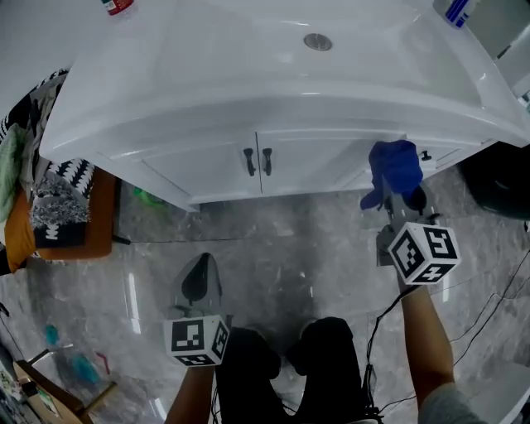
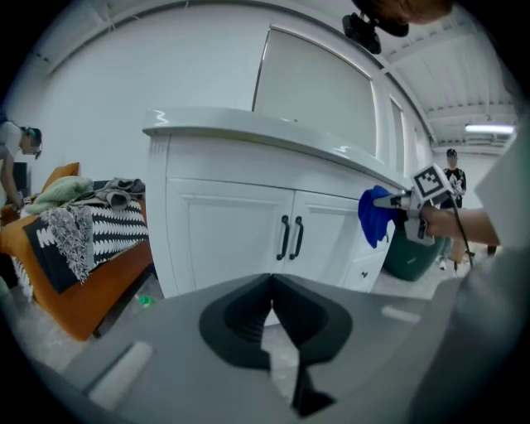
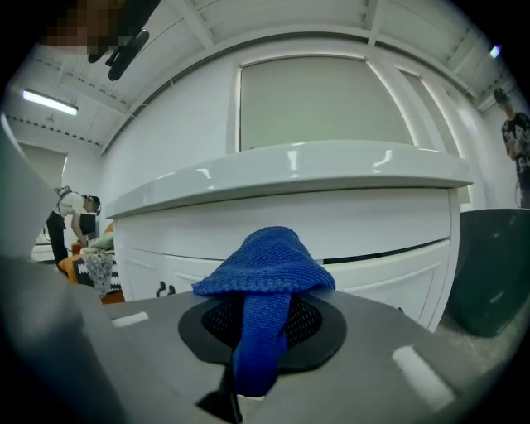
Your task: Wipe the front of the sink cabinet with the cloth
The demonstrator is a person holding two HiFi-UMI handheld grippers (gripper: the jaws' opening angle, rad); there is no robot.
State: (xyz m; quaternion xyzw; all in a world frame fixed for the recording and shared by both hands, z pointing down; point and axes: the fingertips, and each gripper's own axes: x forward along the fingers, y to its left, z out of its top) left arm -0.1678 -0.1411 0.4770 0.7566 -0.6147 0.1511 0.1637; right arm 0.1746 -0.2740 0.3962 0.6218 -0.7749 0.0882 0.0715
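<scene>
No text or number can be read. Labels on the red bottle (image 1: 118,6) and the blue bottle (image 1: 456,10) are too small. The cubes of the left gripper (image 1: 199,280) and the right gripper (image 1: 404,199) show only square markers.

Glossy grey marble floor (image 1: 290,248), white wall (image 2: 99,74)

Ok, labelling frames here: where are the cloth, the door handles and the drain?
cloth (image 1: 396,168), head view, middle of the bunch.
handles (image 1: 248,161), head view, left handle's bar.
drain (image 1: 318,41), head view, its centre.
</scene>
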